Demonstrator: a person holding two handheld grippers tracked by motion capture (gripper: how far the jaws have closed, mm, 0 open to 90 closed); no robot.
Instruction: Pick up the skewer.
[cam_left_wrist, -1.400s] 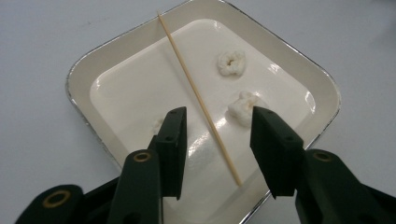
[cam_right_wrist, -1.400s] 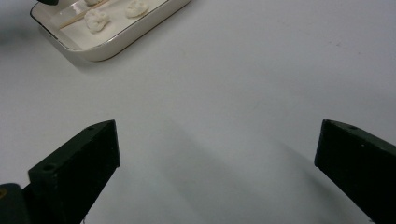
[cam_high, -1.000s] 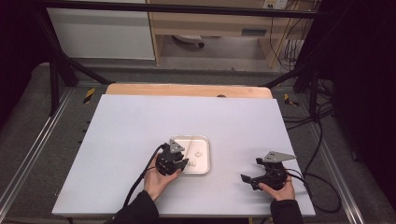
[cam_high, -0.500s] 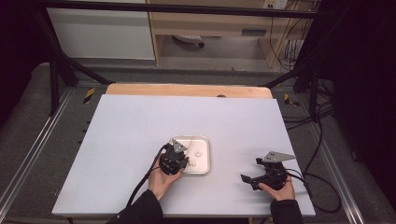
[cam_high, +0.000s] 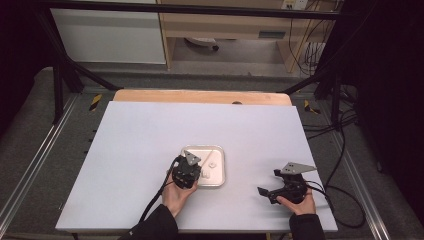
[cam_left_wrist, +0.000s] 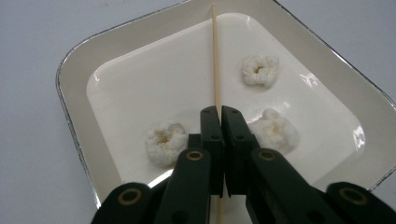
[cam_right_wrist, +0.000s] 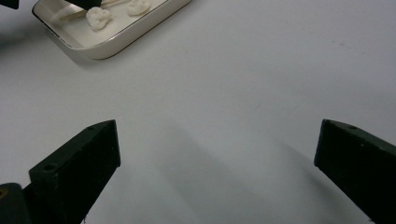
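While no brand, label or writing can be read anywhere on the table (cam_high: 125, 150), the tray or the tools, the grip itself is plain. Seen in the left gripper view, the left gripper (cam_left_wrist: 219, 112) has its two black jaws pinched together on a thin wooden skewer (cam_left_wrist: 215, 56), which runs straight up from the tips across the white tray (cam_left_wrist: 74, 84) to its far rim. Three white puffy pieces lie in the tray: one (cam_left_wrist: 164, 142) just left of the jaws, one (cam_left_wrist: 275, 130) just right of them, and a third (cam_left_wrist: 260, 70) farther off, to the right of the skewer.

From above, that gripper (cam_high: 192, 172) sits over the near left part of the tray (cam_high: 220, 155), near the middle of the table. Against the frames of a second ago, it stands slightly farther over the tray, and its jaws have just been closing, with the skewer between them.

At the near right edge, the right gripper (cam_high: 265, 192) rests in the hand as before, well apart from the tray. Its own view shows both jaws spread wide over bare table, holding nothing.
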